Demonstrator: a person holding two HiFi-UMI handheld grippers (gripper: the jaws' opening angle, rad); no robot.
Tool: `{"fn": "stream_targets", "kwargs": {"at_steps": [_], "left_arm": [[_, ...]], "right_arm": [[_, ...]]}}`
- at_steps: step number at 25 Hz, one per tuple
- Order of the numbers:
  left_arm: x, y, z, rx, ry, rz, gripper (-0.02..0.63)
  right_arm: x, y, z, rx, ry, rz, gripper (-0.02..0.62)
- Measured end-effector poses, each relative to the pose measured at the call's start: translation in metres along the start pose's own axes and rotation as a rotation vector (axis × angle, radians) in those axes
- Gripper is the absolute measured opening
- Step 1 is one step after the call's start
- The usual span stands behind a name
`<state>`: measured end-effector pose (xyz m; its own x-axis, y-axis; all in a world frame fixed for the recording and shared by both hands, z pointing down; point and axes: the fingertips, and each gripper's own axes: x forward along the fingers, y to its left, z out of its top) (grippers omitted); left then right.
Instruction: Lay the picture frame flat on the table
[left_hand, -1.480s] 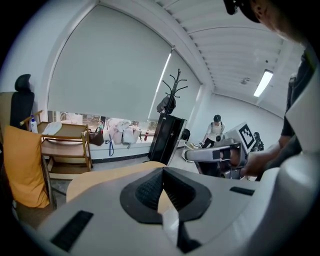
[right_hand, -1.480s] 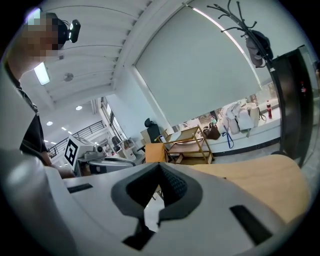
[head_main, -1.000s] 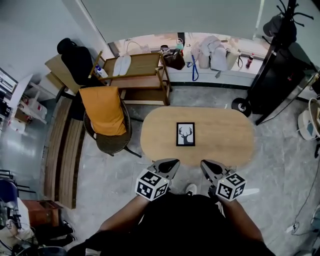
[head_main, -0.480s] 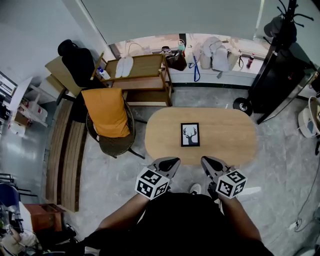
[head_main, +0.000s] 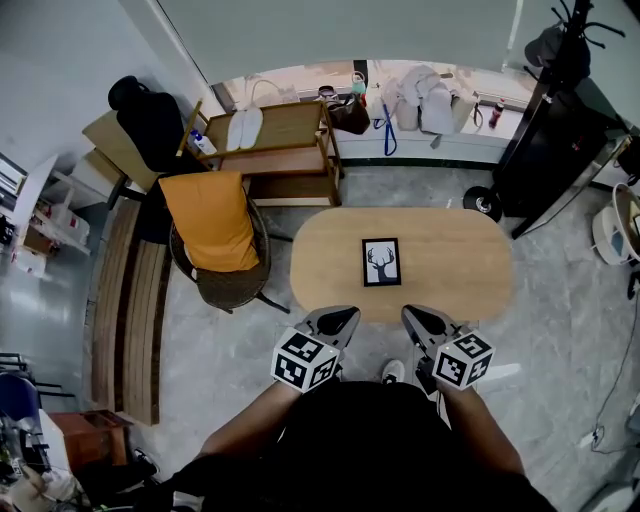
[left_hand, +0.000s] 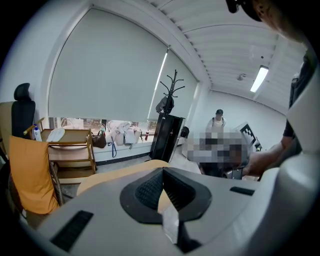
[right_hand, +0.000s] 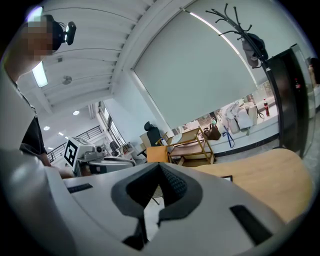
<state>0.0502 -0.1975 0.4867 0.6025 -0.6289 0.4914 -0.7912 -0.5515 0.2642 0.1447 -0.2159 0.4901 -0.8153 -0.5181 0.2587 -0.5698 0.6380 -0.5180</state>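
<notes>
**Head view.** An oval wooden table (head_main: 455, 262) serves as the reference. The picture frame (head_main: 381, 262) rests near the table's middle, a little left of centre. It appears to lie flat with its face up, showing a dark antlered deer on a white ground inside a black border. Nothing else stands on the table top.

The left gripper (head_main: 340, 318) and the right gripper (head_main: 412, 316) are held side by side at the table's near edge. Their tips point toward the table, and each carries its marker cube on the person's side. Both are well apart from the frame and touch neither it nor the table top.

**Left gripper view.** The two ribbed dark pads meet at their tips. The jaws are closed together with nothing between them. The table's pale wood shows beyond them.

**Right gripper view.** The jaws are likewise closed, pad against pad, and empty. Beyond them the frame shows only as a thin dark sliver low on the table.

**Surroundings.** A wicker chair draped with an orange cloth (head_main: 208, 220) stands just off the table's left end. A wooden cart (head_main: 275, 140) stands beyond the table's far left corner. A black coat stand (head_main: 560, 60) rises past the table's far right end.
</notes>
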Motion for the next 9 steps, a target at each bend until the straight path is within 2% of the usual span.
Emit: {"fn": "stream_targets", "kwargs": {"at_steps": [9], "left_arm": [[-0.0066,0.0049,-0.0011,0.000,0.003,-0.008,0.000]], "right_arm": [[0.0072,0.0014,-0.0047,0.004,0.012,-0.012,0.000]]}}
